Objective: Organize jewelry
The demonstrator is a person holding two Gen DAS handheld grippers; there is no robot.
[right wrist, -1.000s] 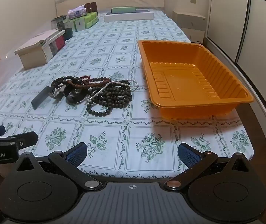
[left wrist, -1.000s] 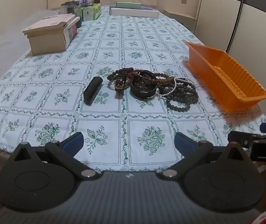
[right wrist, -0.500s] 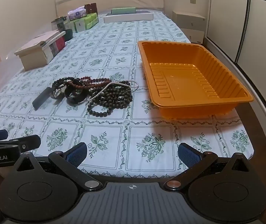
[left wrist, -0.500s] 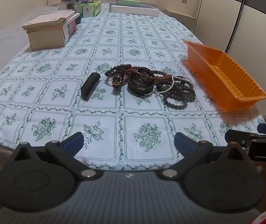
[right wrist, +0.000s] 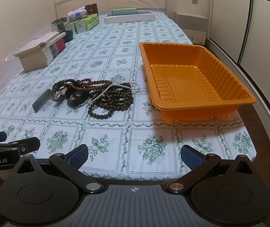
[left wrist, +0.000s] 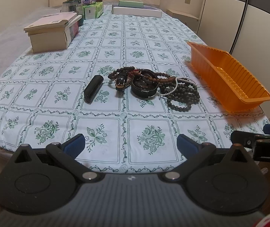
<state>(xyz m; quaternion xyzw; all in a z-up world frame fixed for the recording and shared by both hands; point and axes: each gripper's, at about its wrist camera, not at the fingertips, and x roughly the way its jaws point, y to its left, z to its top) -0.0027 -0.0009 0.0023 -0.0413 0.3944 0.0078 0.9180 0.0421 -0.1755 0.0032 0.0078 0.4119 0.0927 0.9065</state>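
A tangle of jewelry lies on the patterned tablecloth: dark bead bracelets (left wrist: pixel 182 94) (right wrist: pixel 112 100), a brown bead string (right wrist: pixel 97 84), a thin pearl strand (right wrist: pixel 123 85), black bangles (left wrist: pixel 144 89) (right wrist: pixel 76 97), a watch (left wrist: pixel 121 81) and a small black case (left wrist: pixel 93 89) (right wrist: pixel 41 101). An empty orange tray (right wrist: pixel 195 79) (left wrist: pixel 227 79) stands to their right. My left gripper (left wrist: pixel 131 145) is open and empty over the table's front edge. My right gripper (right wrist: pixel 135 155) is open and empty, in front of the tray.
A beige box with books on it (left wrist: pixel 49 34) (right wrist: pixel 38 54) stands at the left. Tissue packs and a jar (left wrist: pixel 85 7) and flat white and green boxes (right wrist: pixel 129 16) stand at the far end. Cupboard doors (right wrist: pixel 248 28) close off the right side.
The left wrist view has shifted slightly, so the jewelry sits a little lower and further left in it. The right gripper has barely moved. Both stay open.
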